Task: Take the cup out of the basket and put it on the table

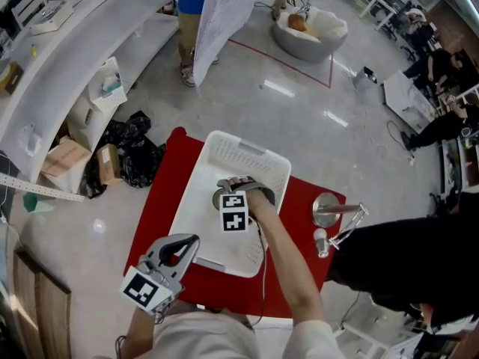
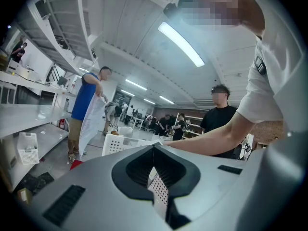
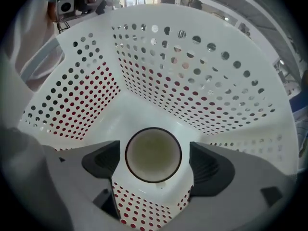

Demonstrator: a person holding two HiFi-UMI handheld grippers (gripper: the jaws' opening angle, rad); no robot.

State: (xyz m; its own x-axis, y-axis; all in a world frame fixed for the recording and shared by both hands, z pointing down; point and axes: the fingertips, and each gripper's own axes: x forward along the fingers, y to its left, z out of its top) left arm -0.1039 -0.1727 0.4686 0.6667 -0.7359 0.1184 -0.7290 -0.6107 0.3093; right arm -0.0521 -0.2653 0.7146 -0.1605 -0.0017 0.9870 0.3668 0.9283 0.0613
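A white perforated basket (image 1: pixel 224 152) stands on the red table (image 1: pixel 161 193). My right gripper (image 1: pixel 228 193) reaches down into it. In the right gripper view a pale cup (image 3: pixel 153 154) with a dark rim stands upright on the basket floor (image 3: pixel 192 71), seen from above. The right gripper (image 3: pixel 155 162) has one jaw on each side of the cup, with a gap between each pad and the cup wall. My left gripper (image 1: pixel 179 247) hovers over the table's front left corner, its jaws together and empty. The left gripper view shows the basket (image 2: pixel 118 142) beyond it.
A round metal item with a handle (image 1: pixel 327 208) and a small clear piece (image 1: pixel 322 241) lie on the table's right side. A person in black (image 1: pixel 404 256) stands close at the right. Another person (image 1: pixel 193 21) holds a white sheet beyond the table. Shelves, boxes and black bags (image 1: pixel 138 152) are at left.
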